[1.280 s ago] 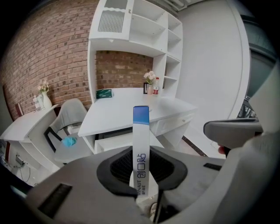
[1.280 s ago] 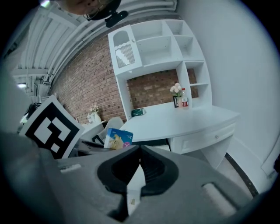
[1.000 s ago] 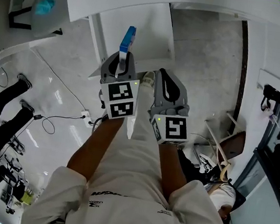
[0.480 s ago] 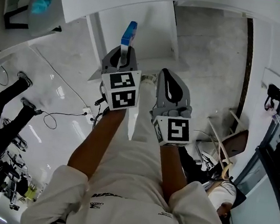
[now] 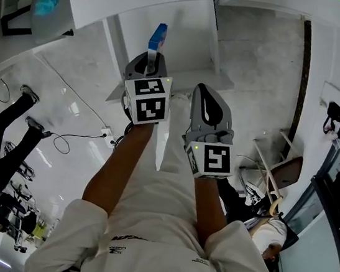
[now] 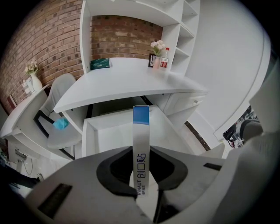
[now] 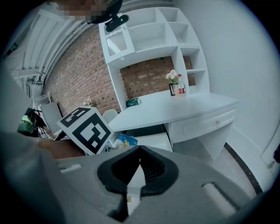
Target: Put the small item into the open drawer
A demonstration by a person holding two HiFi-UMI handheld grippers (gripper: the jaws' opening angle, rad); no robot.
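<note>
Beneath the front edge of the desk (image 6: 127, 81), the open drawer (image 6: 109, 135) lies straight ahead of your left gripper (image 5: 148, 66). Its jaws are closed on the small box (image 6: 141, 131), pinching the white lower part edge-on so that the blue end points toward the drawer.

Change over the last second: in the head view your left gripper has travelled forward, away from your body. The blue end of the box now sits nearer the desk's front edge than it did. The grip looks the same throughout; the box stands at the same angle in the jaws. Your right gripper (image 5: 207, 103) has barely shifted. It hangs just beside the left one with its jaws drawn together and nothing between them.

Meaning for the task: the carry appears nearly finished, but the box is not yet in the drawer, since it is held clear above the white drawer floor. The next move likely calls for lowering the left gripper into the drawer before parting the jaws. Released on its narrow edge, the thin box may topple flat, so a low release seems safer.
</note>
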